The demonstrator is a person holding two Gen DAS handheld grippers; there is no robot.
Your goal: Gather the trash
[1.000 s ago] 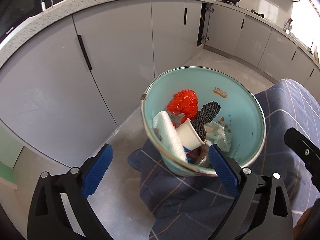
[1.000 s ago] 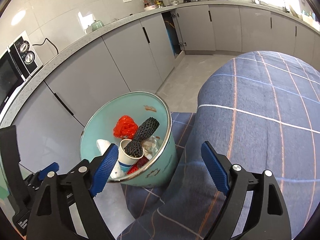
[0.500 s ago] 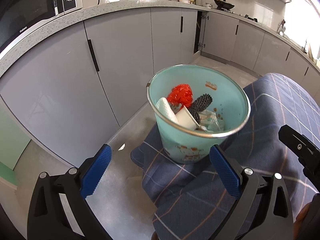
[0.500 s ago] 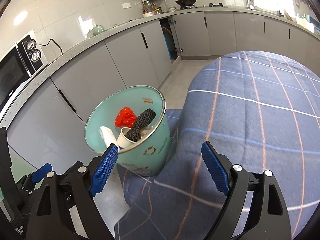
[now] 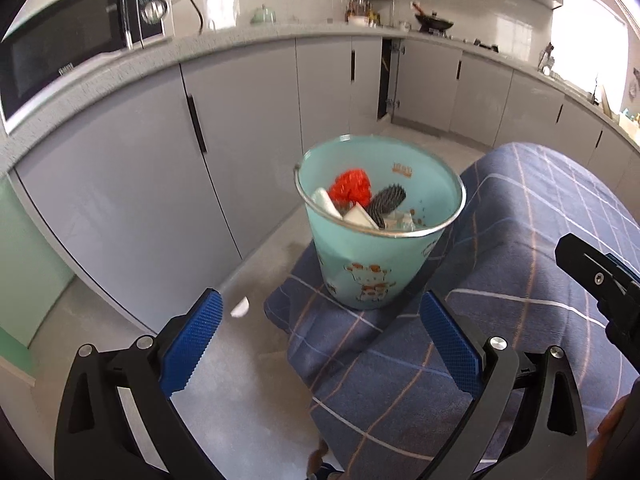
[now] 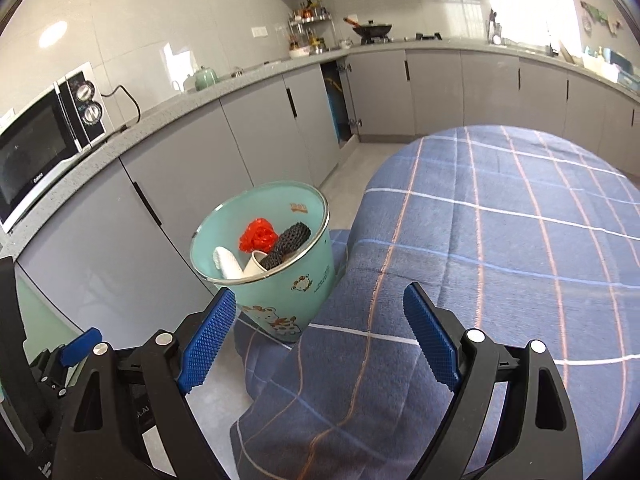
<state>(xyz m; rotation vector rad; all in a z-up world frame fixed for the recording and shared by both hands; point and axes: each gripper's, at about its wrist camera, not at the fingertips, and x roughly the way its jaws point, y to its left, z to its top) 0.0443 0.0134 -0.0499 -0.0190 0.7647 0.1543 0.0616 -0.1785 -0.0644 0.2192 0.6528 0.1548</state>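
Trash is held in a teal bin (image 5: 376,264) beside the plaid-covered counter (image 6: 520,240); left claw (image 5: 320,332) and right claw (image 6: 320,336) are spread wide, empty.

Both tongs withdrew from bin (image 5: 376,264) (empty).

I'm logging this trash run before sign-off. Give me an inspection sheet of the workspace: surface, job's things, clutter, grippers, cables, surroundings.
Surface: blue checked cloth over the table, its edge hanging toward the floor.
Job's things: teal bin upright beside the table, on a fold of the cloth; inside it a red crumpled bag, a black mesh roll, a white paper cup and a white foam sleeve.
Clutter: nothing seen on the cloth.
Grippers: left gripper and right gripper both open, empty, clear of the bin.
Cables: black cord behind the microwave.
Surroundings: grey cabinets, wok on the stove, one cabinet door ajar.
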